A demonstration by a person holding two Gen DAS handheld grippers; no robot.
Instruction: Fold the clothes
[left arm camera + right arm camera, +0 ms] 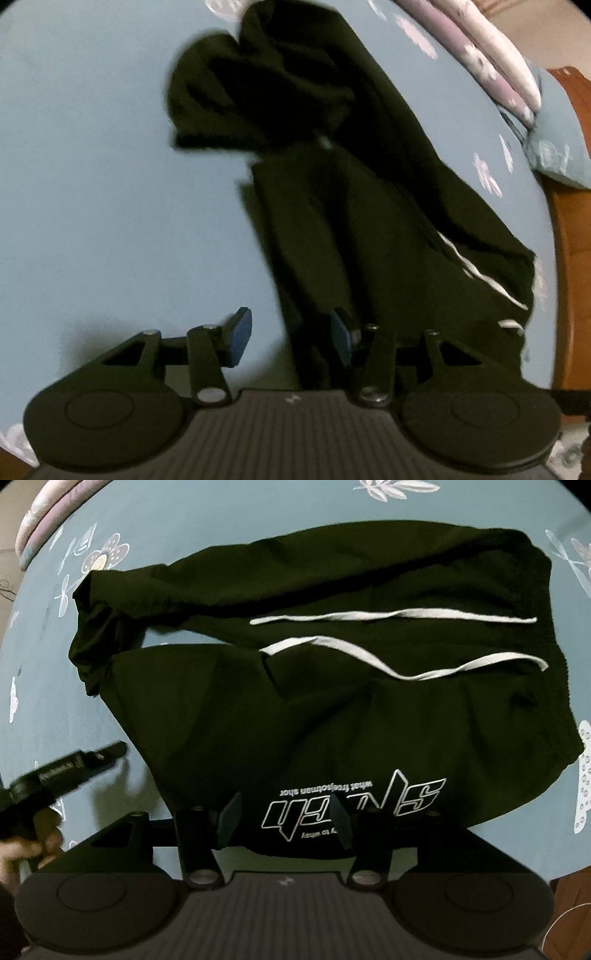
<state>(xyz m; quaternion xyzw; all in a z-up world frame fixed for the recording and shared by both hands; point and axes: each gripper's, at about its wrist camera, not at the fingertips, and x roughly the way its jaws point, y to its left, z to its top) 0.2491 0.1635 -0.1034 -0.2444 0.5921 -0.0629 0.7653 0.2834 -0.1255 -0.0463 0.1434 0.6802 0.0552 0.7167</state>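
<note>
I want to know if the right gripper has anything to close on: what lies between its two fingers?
In the right wrist view, the printed hem of the black garment lies between the open fingers of the right gripper.

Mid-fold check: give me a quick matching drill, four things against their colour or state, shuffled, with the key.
Things:
1. drawstrings
2. garment
3. bed sheet
4. left tool

Colour or state:
A. blue with a floral print
B. white, lying across the dark fabric
C. open, pads apart, gripping nothing
D. black, with a white outlined logo

Pairs: 1-B, 2-D, 3-A, 4-C
</note>
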